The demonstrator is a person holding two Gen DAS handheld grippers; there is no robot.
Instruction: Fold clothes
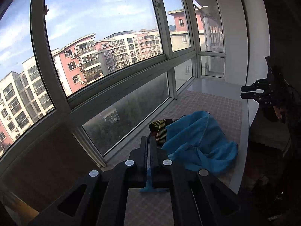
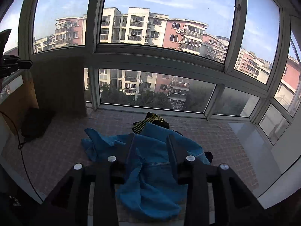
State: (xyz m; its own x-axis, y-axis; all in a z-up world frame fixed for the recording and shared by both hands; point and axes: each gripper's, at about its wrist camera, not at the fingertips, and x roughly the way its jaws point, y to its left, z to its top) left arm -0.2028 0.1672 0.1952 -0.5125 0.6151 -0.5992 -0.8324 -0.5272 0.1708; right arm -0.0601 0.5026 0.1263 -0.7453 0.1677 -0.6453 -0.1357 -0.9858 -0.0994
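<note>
Folding looks barely begun: the crumpled blue fabric garment [image 2: 150,162] lies in a heap on the checked mat [image 2: 56,150] by the window, partly over a black-and-yellow striped garment [image 2: 150,122]. Its long axis is unclear (too bunched). The left gripper [image 1: 149,146] is closed, pinching a blue edge; the right gripper [image 2: 150,145] hangs wide open, empty, above the heap.

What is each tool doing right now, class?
Left tool: shut, nothing clearly held.
Right tool: open, above the blue garment, holding nothing.
</note>
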